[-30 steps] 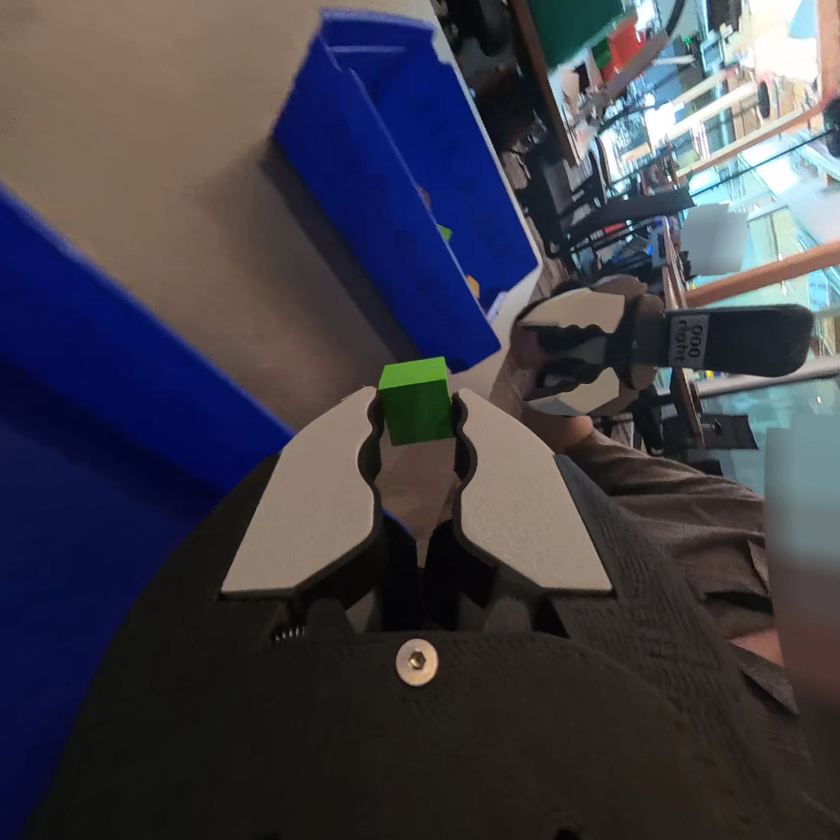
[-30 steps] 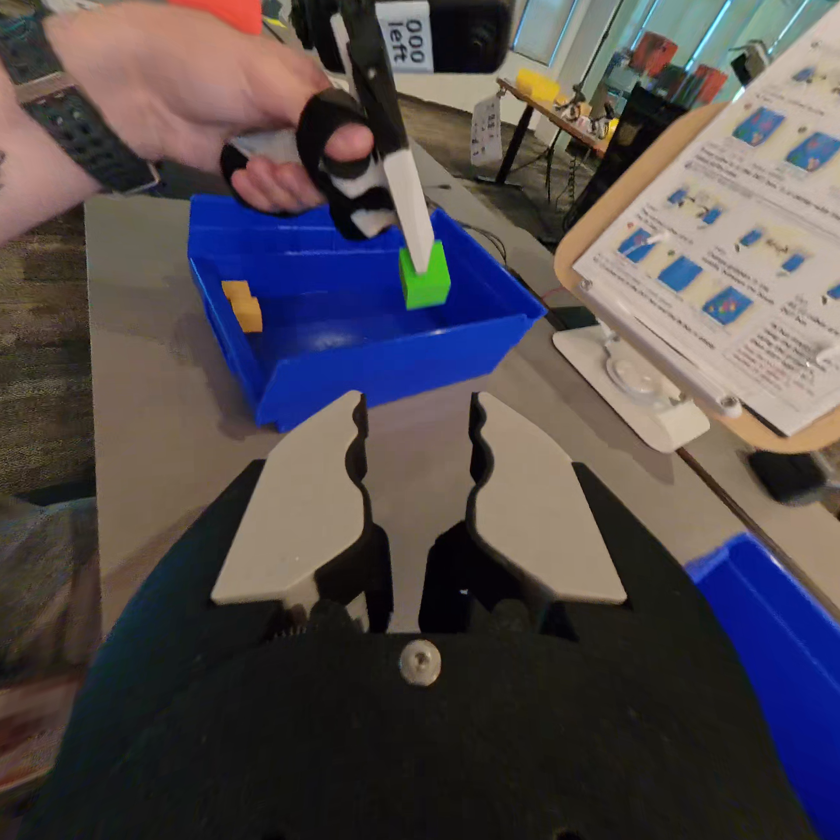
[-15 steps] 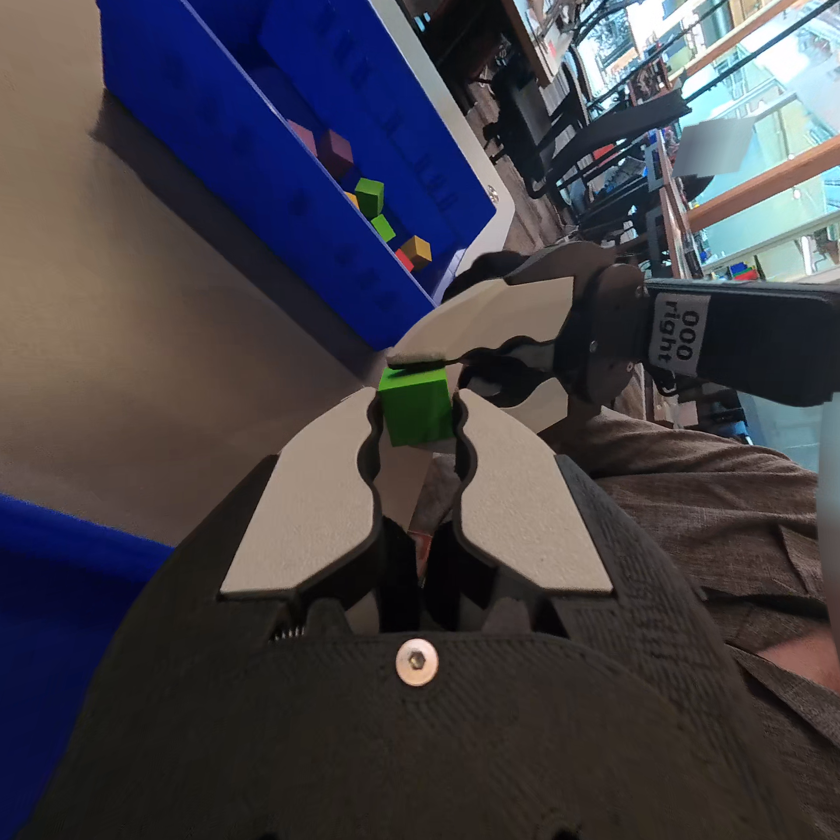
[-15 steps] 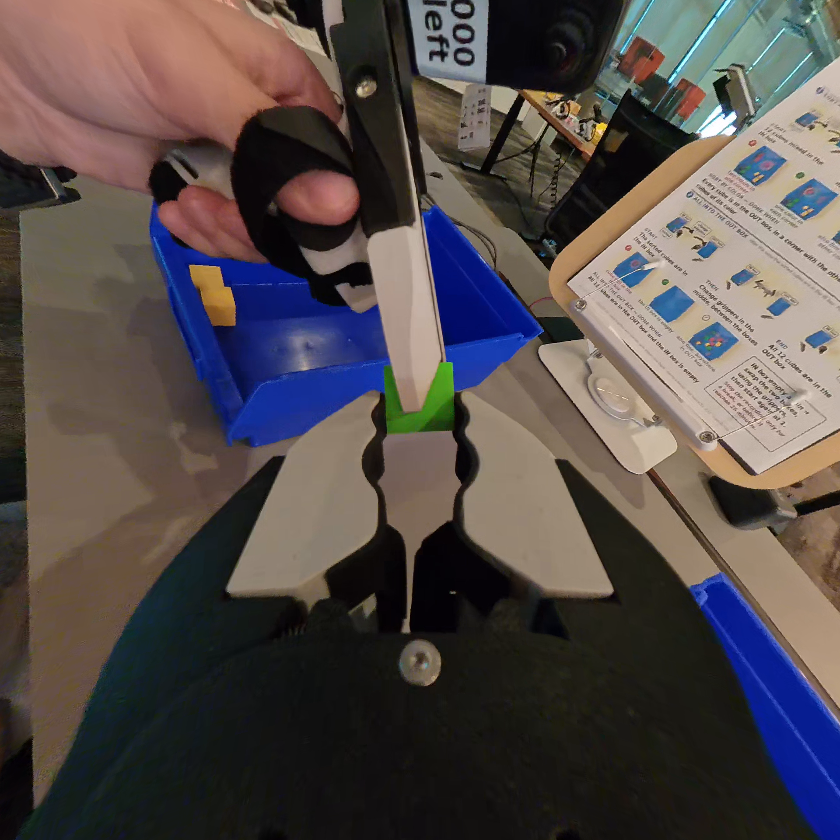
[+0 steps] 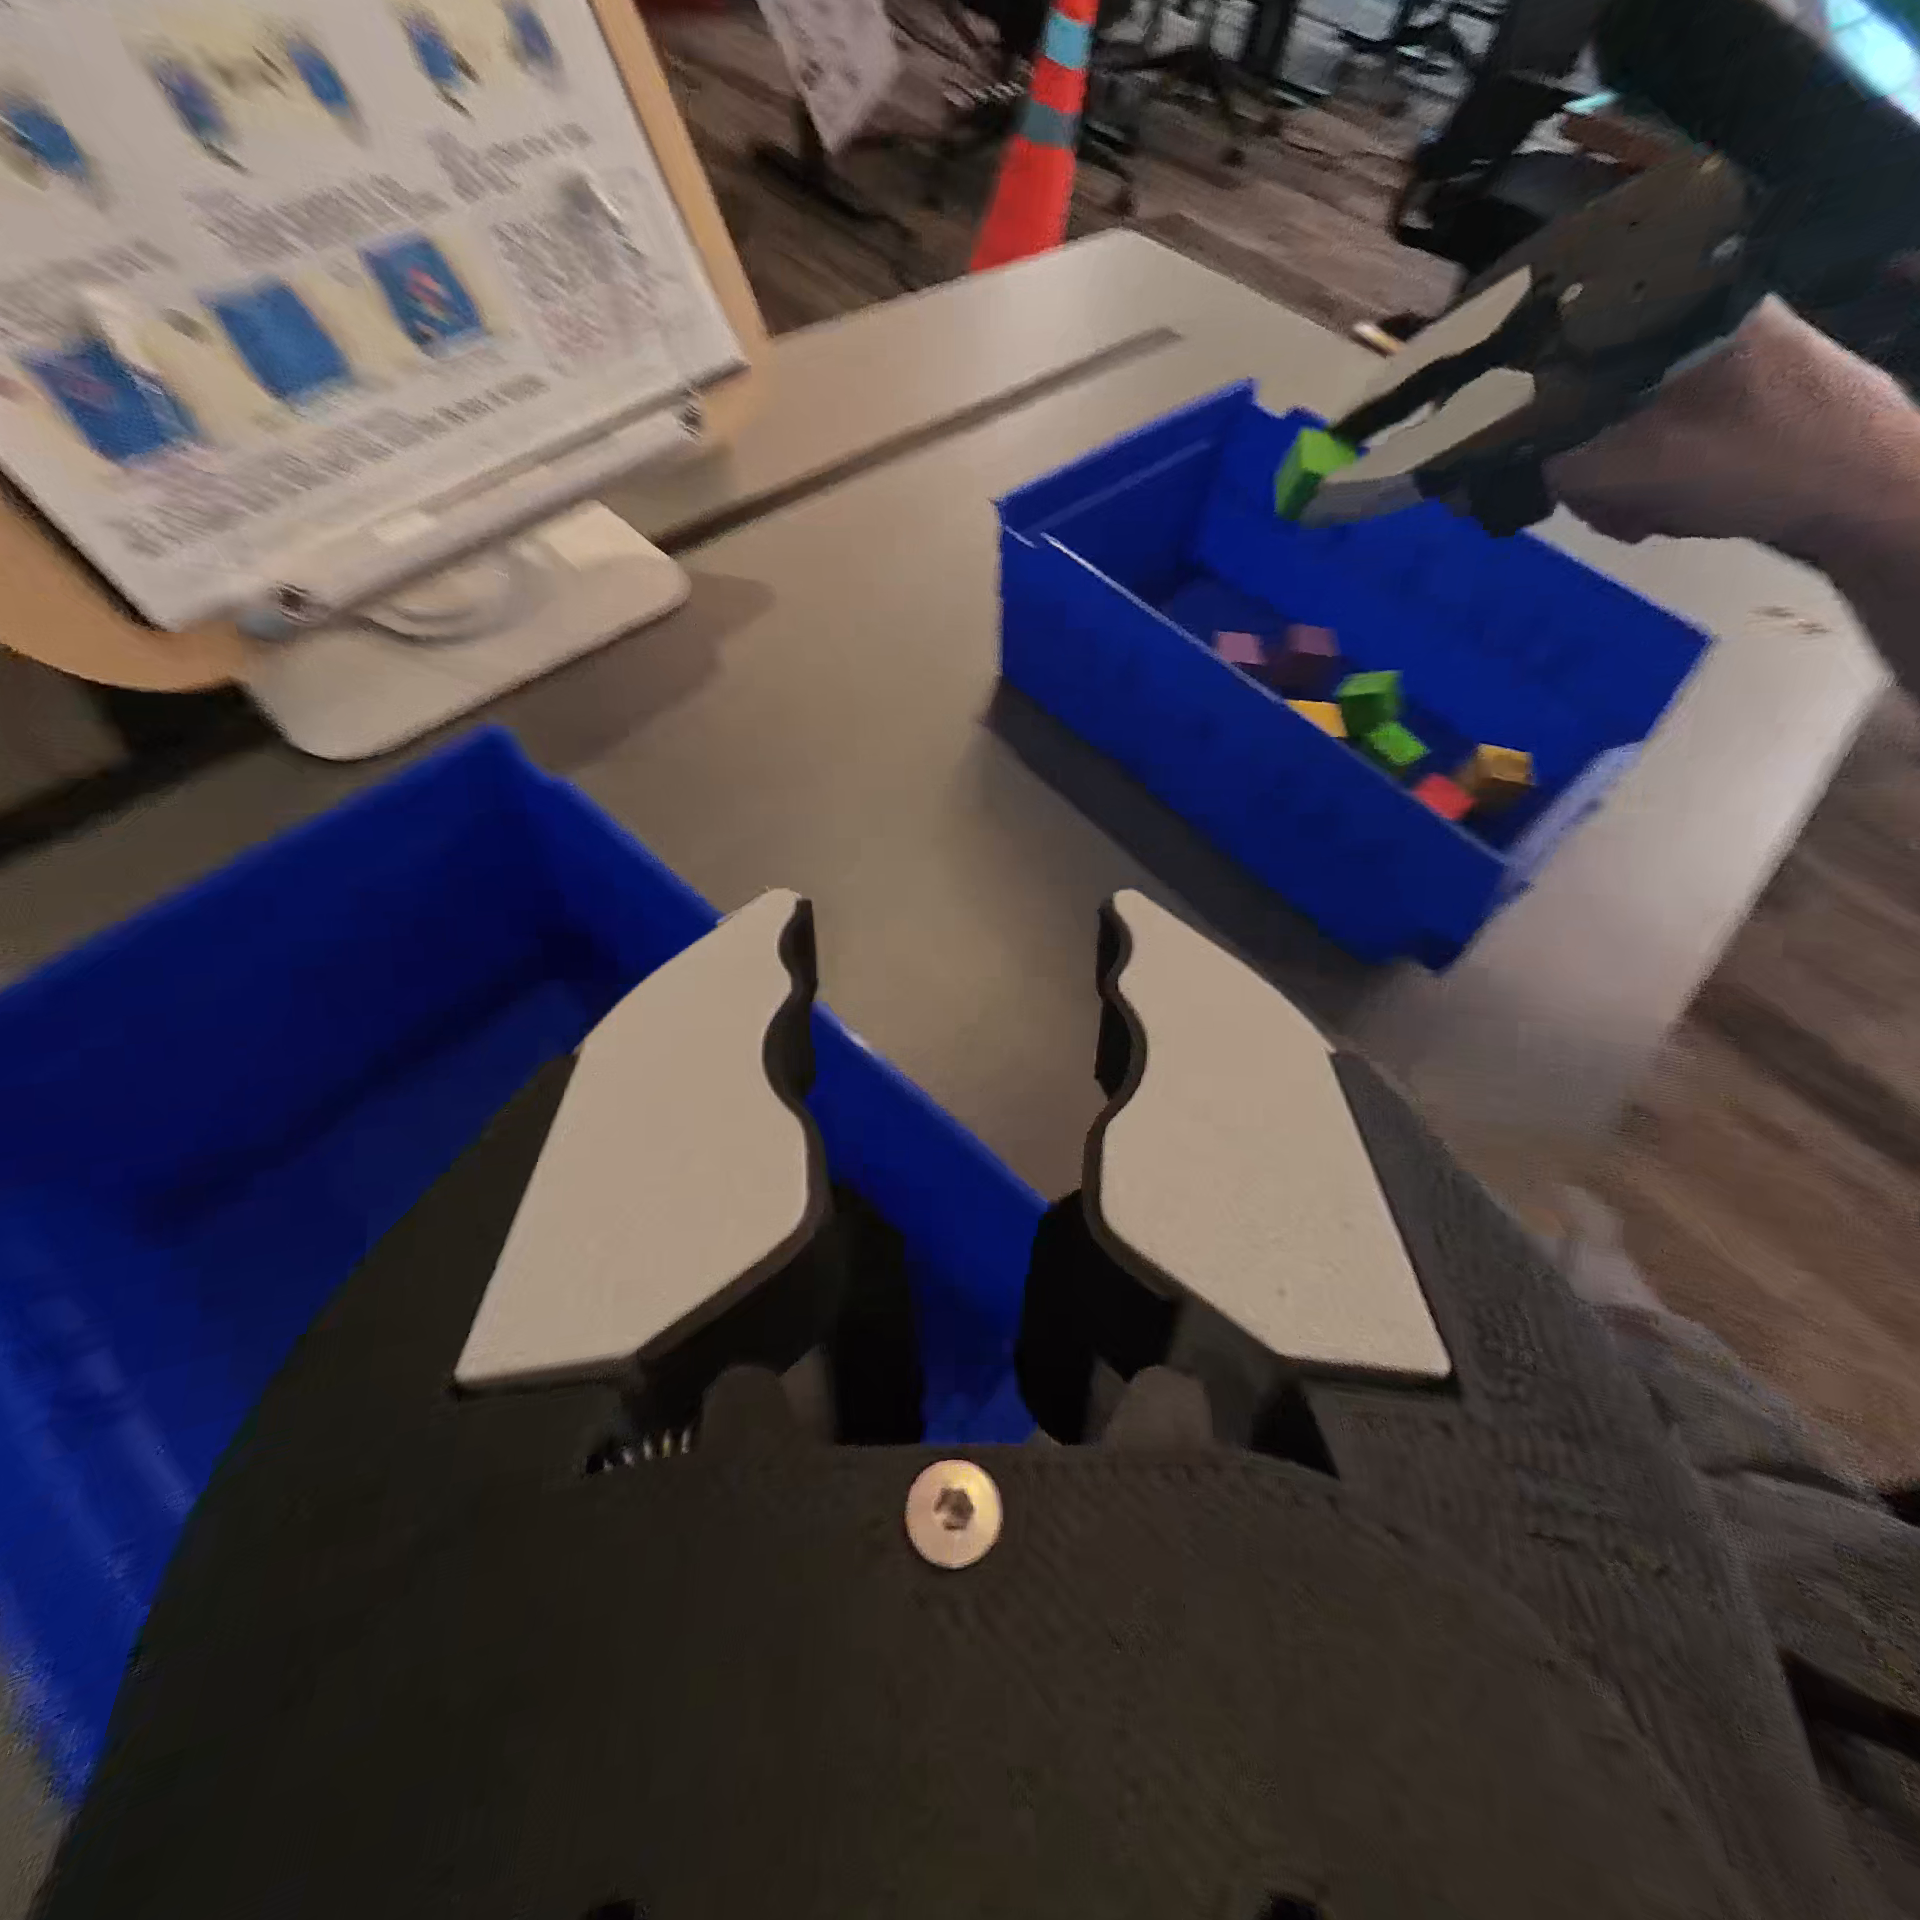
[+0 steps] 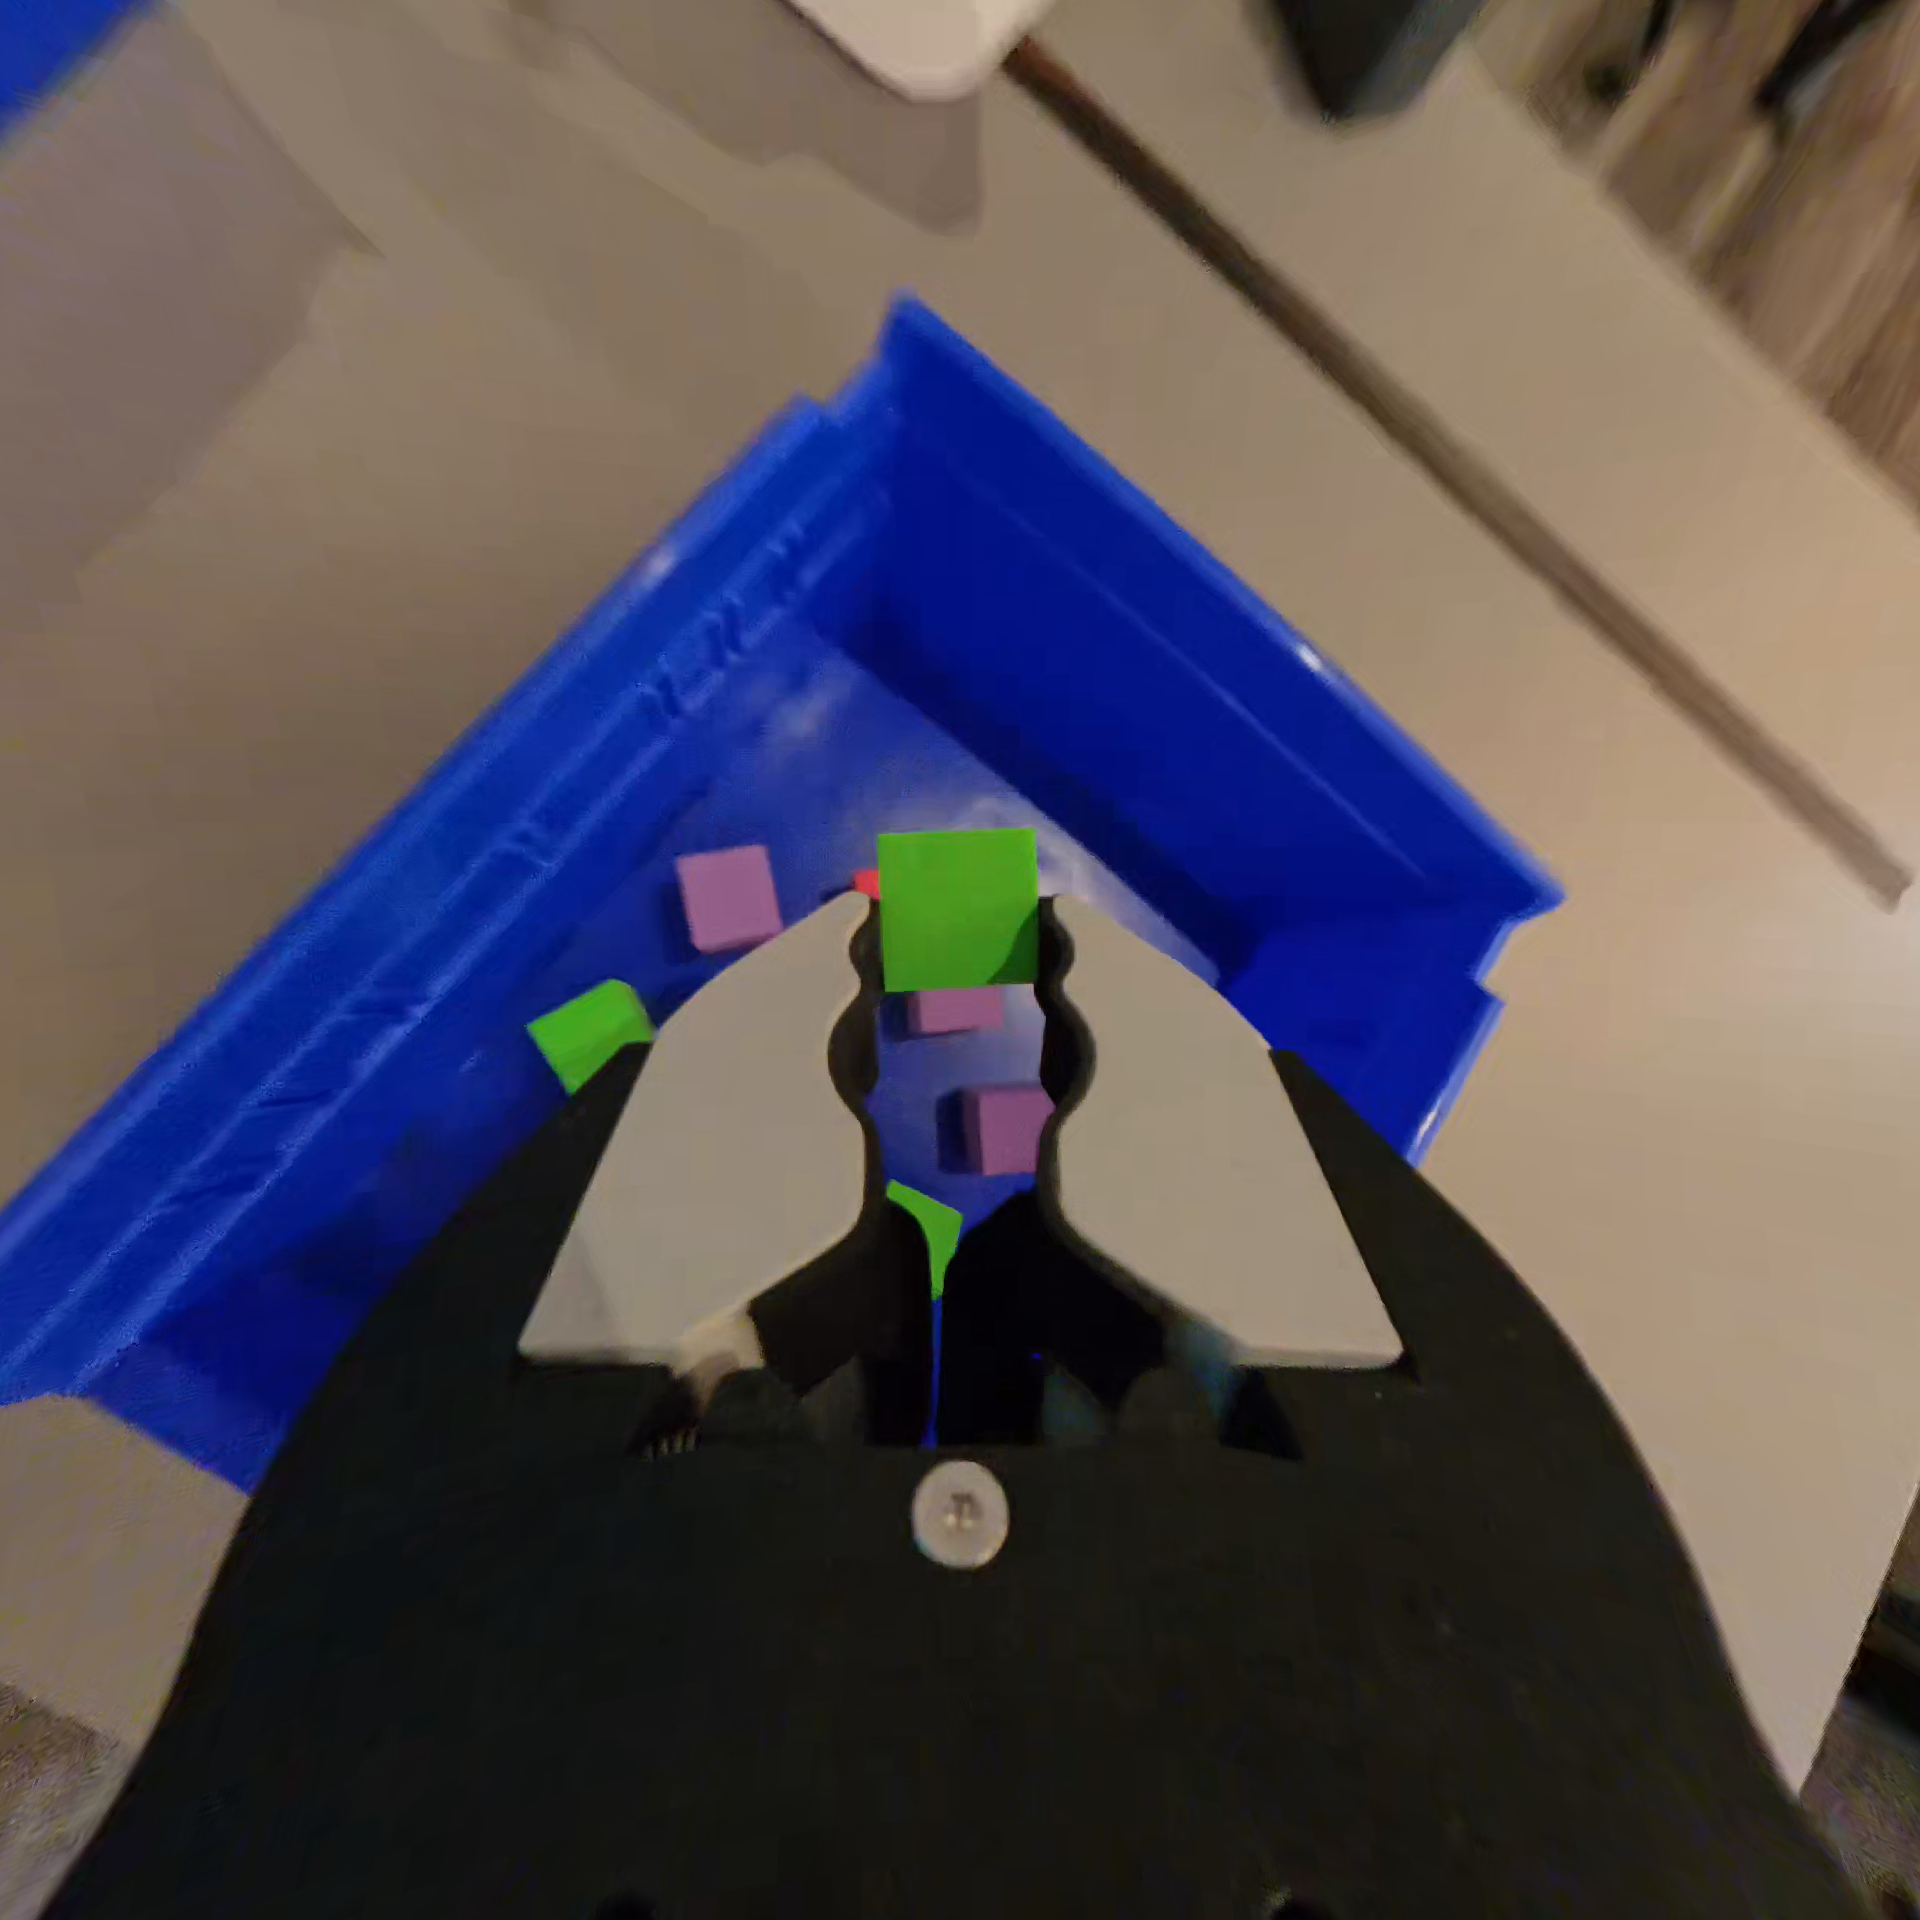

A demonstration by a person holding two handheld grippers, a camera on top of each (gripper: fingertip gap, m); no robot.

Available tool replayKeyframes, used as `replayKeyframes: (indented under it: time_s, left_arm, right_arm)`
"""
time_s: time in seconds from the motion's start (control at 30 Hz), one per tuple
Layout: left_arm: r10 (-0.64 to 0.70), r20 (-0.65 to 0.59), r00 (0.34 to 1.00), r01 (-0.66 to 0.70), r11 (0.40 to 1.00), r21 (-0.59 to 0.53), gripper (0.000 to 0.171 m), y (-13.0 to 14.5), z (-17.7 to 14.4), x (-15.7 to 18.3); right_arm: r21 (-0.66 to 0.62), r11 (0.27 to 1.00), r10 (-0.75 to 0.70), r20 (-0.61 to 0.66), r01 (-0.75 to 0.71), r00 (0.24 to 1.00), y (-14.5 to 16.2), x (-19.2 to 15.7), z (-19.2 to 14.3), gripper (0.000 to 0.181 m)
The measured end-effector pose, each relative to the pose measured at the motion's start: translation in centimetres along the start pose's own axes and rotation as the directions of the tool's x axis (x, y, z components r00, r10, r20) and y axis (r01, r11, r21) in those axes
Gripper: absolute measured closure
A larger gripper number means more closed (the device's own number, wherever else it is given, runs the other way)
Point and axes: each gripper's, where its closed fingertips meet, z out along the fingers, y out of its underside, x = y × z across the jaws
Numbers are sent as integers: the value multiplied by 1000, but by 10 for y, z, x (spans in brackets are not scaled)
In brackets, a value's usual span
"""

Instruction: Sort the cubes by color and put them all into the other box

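Observation:
My right gripper (image 6: 956, 909) is shut on a green cube (image 6: 956, 909), its two pads pressed on the cube's sides, and holds it above a blue bin (image 6: 1195, 665) with several purple, green and red cubes on its floor. The left wrist view shows the same: the right gripper (image 5: 1340, 473) with the green cube (image 5: 1311, 473) at its tips over the far blue bin (image 5: 1226, 769). My left gripper (image 5: 954, 914) is open with nothing between its fingers, over the grey table (image 5: 852, 665) by the rim of a near blue bin (image 5: 582, 831).
An instruction board (image 5: 312, 260) on a white stand (image 5: 488, 634) is at the left back. An orange traffic cone (image 5: 1029, 156) stands on the floor beyond the table. A seam (image 6: 1455, 468) runs across the table. A person's arm (image 5: 1766, 436) holds the right gripper.
The green cube passed from my left gripper to my right: the right closed on it, the left opened and drew back. The right carried it over the bin of cubes.

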Motion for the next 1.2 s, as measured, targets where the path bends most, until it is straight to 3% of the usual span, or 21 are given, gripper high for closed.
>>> replayKeyframes:
  time_s: [0.1,0.17,0.4,0.63,0.77,0.8,0.87,0.93,0.97,1.03,1.1,1.2]
  left_arm:
    - [103,115,988,-102,995,-13,117,-2,-9,-11]
    - [111,125,986,-114,993,13,117,-4,-12,-11]
    - [59,101,993,-57,998,-21,117,6,-14,-23]
    - [39,216,976,-24,997,-69,117,19,-29,-63]
    - [9,150,989,9,992,-123,118,32,-29,-63]
    - [13,105,994,0,992,-128,123,33,-30,-57]
    - [41,-16,999,-43,994,-104,154,32,-34,-40]
    - [103,-76,992,-110,989,-96,154,38,-40,-34]
    - [138,-60,989,-145,980,-133,146,46,-42,-40]
    - [226,-42,973,-229,937,-265,120,67,-47,-52]
    - [324,-118,939,-344,854,-390,116,92,-50,-56]
    - [462,-258,849,-520,641,-564,113,130,-51,-77]
  right_arm:
    - [-151,986,80,36,-74,996,17,5,31,153]
    - [-191,978,95,65,-82,993,14,0,48,153]
    - [-264,962,114,149,-71,982,2,-17,90,153]
    - [-267,962,106,179,-55,978,14,-28,110,153]
    - [-272,962,78,175,-28,982,22,-31,118,153]
    - [-279,960,78,176,-26,981,25,-32,119,153]
    - [-307,951,80,176,-23,981,31,-34,121,147]
    - [-296,955,74,169,-21,983,29,-33,118,135]
    - [-292,956,60,159,-11,985,28,-30,115,134]
    - [-264,965,26,132,9,991,22,-26,106,134]
    - [-219,975,2,116,24,993,15,-26,95,135]
    - [-134,989,-46,87,57,995,6,-33,75,138]
